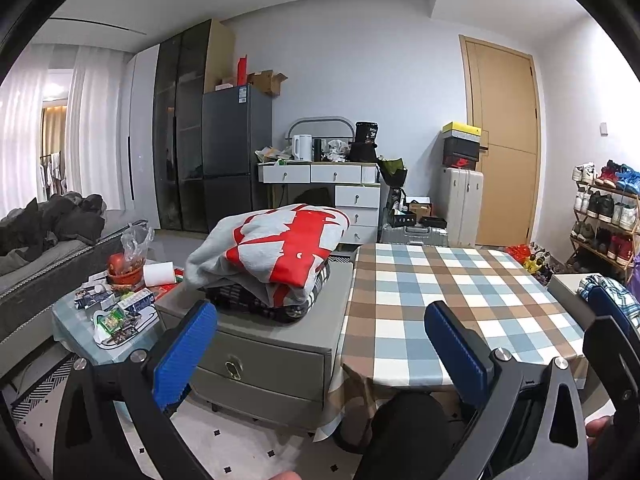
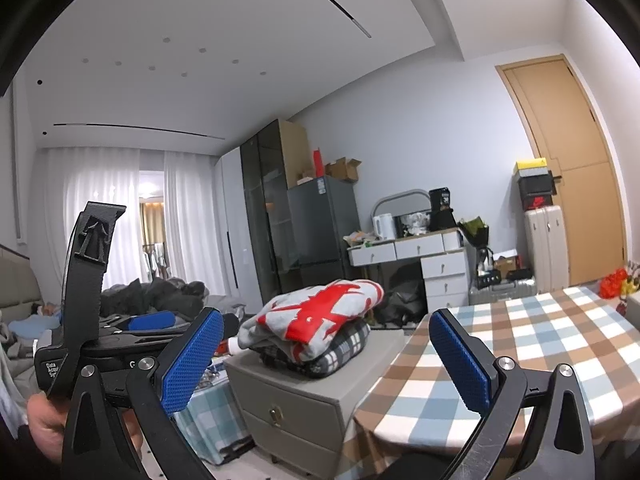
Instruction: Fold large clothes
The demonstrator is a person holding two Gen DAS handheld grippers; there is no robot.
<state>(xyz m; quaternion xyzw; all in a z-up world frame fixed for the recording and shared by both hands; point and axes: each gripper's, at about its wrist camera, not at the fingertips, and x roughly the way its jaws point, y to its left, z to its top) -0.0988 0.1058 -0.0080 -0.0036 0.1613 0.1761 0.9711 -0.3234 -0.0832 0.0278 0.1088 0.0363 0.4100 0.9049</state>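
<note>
Checked tablecloth (image 1: 460, 300) covers the table beside a grey drawer cabinet (image 1: 272, 344). On the cabinet lies a folded grey-and-red sweatshirt (image 1: 280, 248), stacked atop a plaid garment (image 2: 344, 350). Left gripper (image 1: 320, 344) and right gripper (image 2: 324, 356) hover with blue-padded jaws spread wide, holding nothing.

Ahead of me a grey sweatshirt with a bold red print (image 1: 280, 248) lies folded, print side up, on top of a small stack of clothes. Directly beneath it sits a folded black-and-white plaid garment (image 2: 340, 350), its edges showing under the sweatshirt's front. The stack rests on the grey drawer cabinet (image 1: 276, 360), which stands just beside the bench with the checked cloth (image 1: 460, 300).
</note>
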